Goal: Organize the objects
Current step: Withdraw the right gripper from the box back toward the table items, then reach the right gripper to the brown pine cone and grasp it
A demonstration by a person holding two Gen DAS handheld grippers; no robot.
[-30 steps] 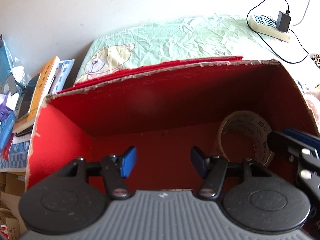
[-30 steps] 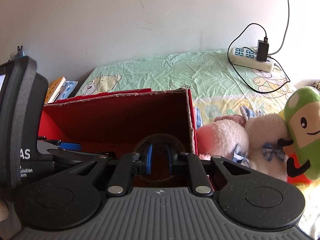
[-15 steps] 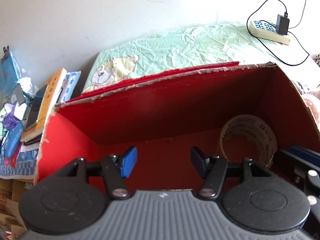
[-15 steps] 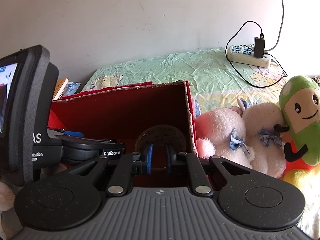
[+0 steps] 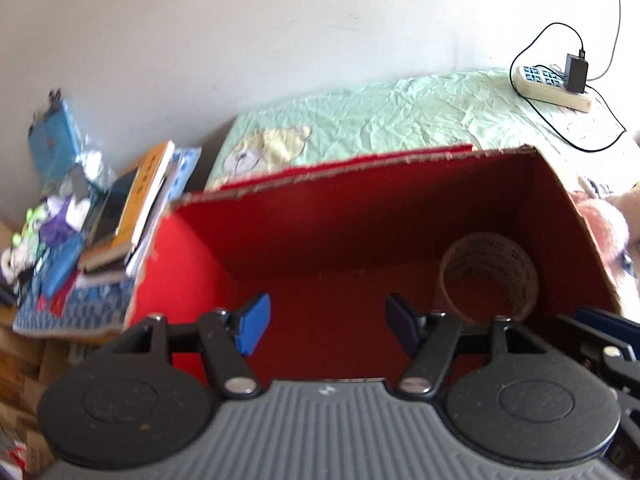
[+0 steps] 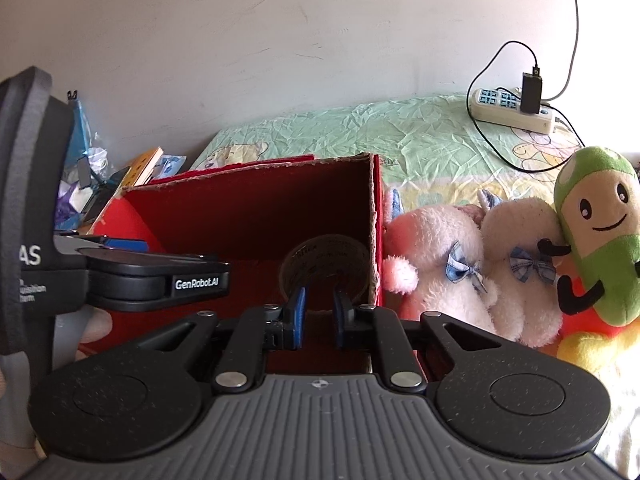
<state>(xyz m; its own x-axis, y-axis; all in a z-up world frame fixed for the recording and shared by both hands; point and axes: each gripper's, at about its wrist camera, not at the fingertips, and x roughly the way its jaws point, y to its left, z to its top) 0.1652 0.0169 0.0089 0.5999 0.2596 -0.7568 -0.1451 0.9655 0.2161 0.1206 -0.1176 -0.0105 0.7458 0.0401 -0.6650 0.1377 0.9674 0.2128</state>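
A red cardboard box point(image 5: 360, 216) stands open on the bed, and it also shows in the right wrist view point(image 6: 240, 216). A roll of brown tape point(image 5: 490, 276) stands on edge in the box's right corner, also seen from the right wrist point(image 6: 326, 264). My left gripper point(image 5: 328, 322) is open and empty above the box's near edge. My right gripper point(image 6: 319, 316) has its jaws a small gap apart, empty, just in front of the tape roll and clear of it.
Plush toys lie right of the box: a pink one point(image 6: 432, 252), a white one point(image 6: 520, 264) and a green one point(image 6: 600, 232). A power strip point(image 6: 512, 110) with a cable lies on the green sheet. Books and clutter point(image 5: 120, 224) are stacked left of the box.
Both grippers have pulled back and up from the box. The right gripper has let go of the tape roll, which now stands free in the box corner.
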